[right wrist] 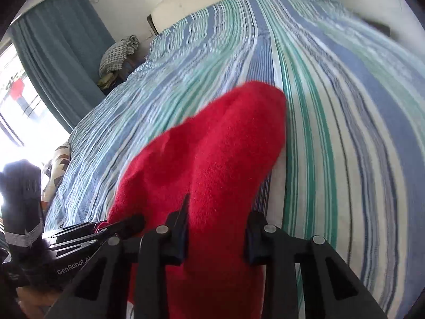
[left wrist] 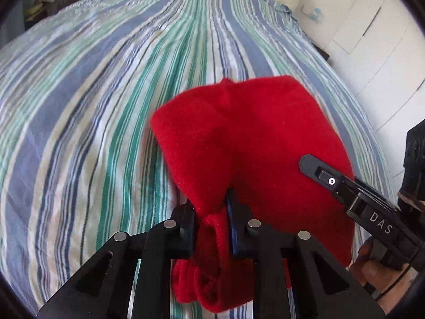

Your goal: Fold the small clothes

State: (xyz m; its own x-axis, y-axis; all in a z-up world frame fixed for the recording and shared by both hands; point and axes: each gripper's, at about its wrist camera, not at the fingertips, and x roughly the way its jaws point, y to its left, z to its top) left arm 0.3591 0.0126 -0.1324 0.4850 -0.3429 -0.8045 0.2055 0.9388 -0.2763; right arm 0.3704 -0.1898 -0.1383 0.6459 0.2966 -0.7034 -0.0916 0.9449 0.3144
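Striped bedspread (left wrist: 106, 106) fills both views: blue, green and white stripes running away from the cameras, surface lightly creased.

Beyond the bedspread's far edge: white wall, and in the right wrist view a teal curtain (right wrist: 61, 61) beside a bright window, off the bedspread's left side. Checked cloth bundle (right wrist: 117, 53) piled just past the bedspread's far left corner.

Red fleece garment (left wrist: 239, 138) sits over the near part of the bedspread, bunched, held up at two points; whether its far end touches the bedspread cannot be told from the blur.

Left gripper (left wrist: 212, 226): jaws narrow, pinched on a gathered fold of the red fleece garment; cloth bulges out above and below the pads.

Right gripper (right wrist: 215, 236): jaws part-way closed with a thick band of the same garment filling the gap, cloth pressed against both fingers. Seen from the left wrist view it comes in from the right, one finger (left wrist: 318, 170) lying on the fleece.

A hand (left wrist: 372, 268) is partly visible under the right gripper's handle.
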